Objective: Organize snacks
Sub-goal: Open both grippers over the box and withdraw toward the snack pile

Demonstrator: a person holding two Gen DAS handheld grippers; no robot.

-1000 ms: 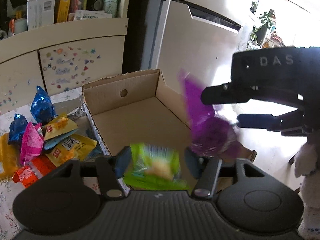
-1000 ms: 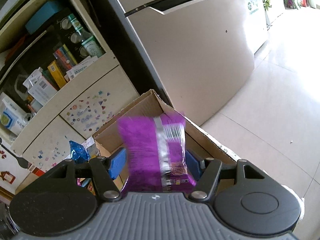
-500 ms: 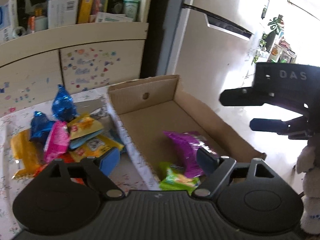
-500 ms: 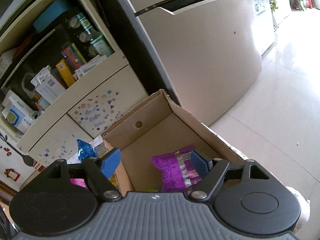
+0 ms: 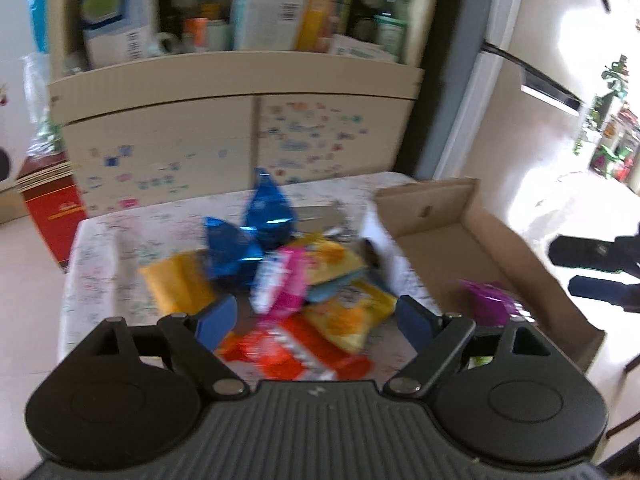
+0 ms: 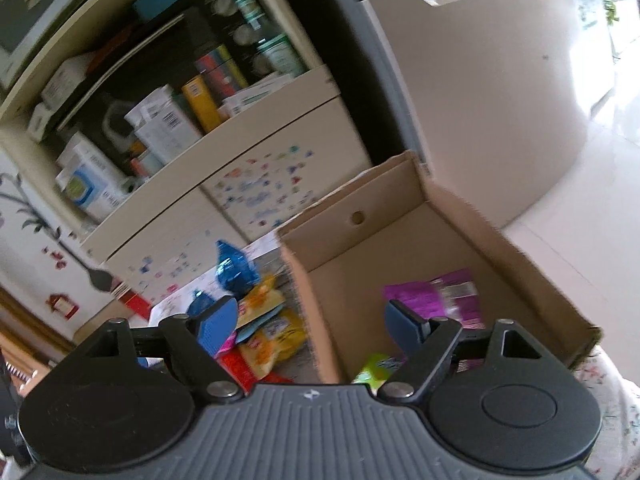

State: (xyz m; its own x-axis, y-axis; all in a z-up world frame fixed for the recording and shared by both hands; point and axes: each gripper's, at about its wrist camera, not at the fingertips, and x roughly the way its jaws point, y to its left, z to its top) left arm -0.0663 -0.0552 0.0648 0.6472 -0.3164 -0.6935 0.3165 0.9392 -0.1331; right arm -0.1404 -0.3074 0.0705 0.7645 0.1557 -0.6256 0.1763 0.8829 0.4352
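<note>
Left hand-held gripper [image 5: 316,320], jaws opening and empty, hangs over the snack pile [image 5: 280,280] on the bench [image 5: 100,240], while the right hand-held gripper [image 6: 308,324], also opening and empty, straddles the cardboard box [image 6: 400,248] wall, the purple packet [image 6: 436,296] inside ahead.

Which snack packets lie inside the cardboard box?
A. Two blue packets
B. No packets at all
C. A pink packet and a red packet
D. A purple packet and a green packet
D. In the right wrist view the purple packet and the green packet lie on the floor of the cardboard box, while the blue, pink and red packets are on the table outside it.
</note>
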